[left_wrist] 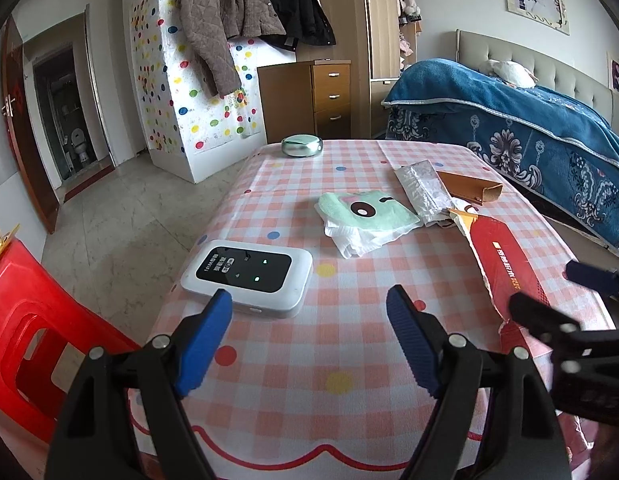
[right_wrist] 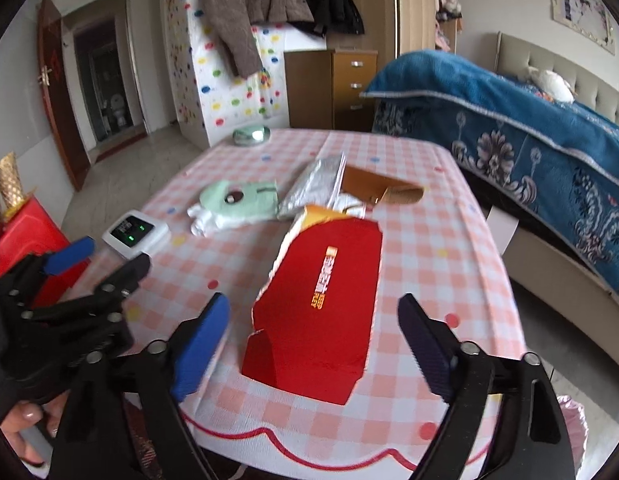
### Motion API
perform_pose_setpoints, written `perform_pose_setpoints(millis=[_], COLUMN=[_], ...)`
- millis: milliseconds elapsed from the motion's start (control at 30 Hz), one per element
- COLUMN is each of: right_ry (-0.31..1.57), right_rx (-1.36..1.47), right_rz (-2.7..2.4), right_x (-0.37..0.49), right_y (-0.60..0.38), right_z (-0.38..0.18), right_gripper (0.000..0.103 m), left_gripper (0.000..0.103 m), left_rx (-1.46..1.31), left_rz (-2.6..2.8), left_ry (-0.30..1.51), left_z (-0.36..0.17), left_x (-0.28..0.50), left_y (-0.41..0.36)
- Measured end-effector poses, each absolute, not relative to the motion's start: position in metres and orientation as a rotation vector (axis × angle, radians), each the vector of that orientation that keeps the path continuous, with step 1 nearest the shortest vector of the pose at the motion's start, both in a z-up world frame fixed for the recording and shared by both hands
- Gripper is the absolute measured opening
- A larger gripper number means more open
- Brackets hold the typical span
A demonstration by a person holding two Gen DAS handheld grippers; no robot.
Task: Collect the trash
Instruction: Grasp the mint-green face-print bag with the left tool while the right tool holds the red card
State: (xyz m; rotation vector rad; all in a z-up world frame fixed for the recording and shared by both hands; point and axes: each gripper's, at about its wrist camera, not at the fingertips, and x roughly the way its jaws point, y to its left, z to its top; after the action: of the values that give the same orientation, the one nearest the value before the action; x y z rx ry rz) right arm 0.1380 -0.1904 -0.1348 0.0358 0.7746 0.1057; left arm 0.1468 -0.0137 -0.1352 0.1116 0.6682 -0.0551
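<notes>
Worktop under a pink checked cloth with coloured dots. At the far edge, a round green tin, lid on, contents not visible. Trash lies toward the right side: a torn red carton, flattened, open at its near end, nothing seen inside; behind it a crumpled silver foil bag and a brown cardboard sleeve, open at one end, the three touching or overlapping at their edges. Left of the foil bag, a mint-green tissue pack resting on white tissues. Near the left edge, a white pocket WiFi unit with green lights on. Left hand-held gripper has its jaws wide apart, holding nothing, above the cloth; its left finger tip overlaps the WiFi unit's near edge in view, contact uncertain. Right hand-held gripper likewise spread wide and empty, its fingers on either side of the red carton's near end, not closed on it. A red plastic stool stands left of the worktop; a bed with a blue blanket stands to the right.
</notes>
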Motion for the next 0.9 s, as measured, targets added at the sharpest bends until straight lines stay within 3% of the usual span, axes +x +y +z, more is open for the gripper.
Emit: perform_pose_setpoints(millis=[300, 400, 667, 900], right_ry=[0.823, 0.811, 0.641, 0.571], right_rx=[0.034, 0.062, 0.116, 0.137], right_rz=[0.085, 0.089, 0.039, 0.030], right_x=[0.150, 0.147, 0.121, 0.119], right_y=[-0.187, -0.193, -0.223, -0.240], right_z=[-0.158, -0.156, -0.123, -0.109], right_gripper=[0.088, 0.079, 0.078, 0.079], left_gripper=[0.077, 0.077, 0.077, 0.067], left_rx=[0.089, 0.091, 0.020, 0.025], left_rz=[-0.058, -0.058, -0.151, -0.189], left_ry=[0.687, 0.687, 0.738, 0.762], left_z=[-0.137, -0.137, -0.135, -0.129], left_x=[0.151, 0.150, 0.167, 0.207], left_y=[-0.008, -0.008, -0.005, -0.025])
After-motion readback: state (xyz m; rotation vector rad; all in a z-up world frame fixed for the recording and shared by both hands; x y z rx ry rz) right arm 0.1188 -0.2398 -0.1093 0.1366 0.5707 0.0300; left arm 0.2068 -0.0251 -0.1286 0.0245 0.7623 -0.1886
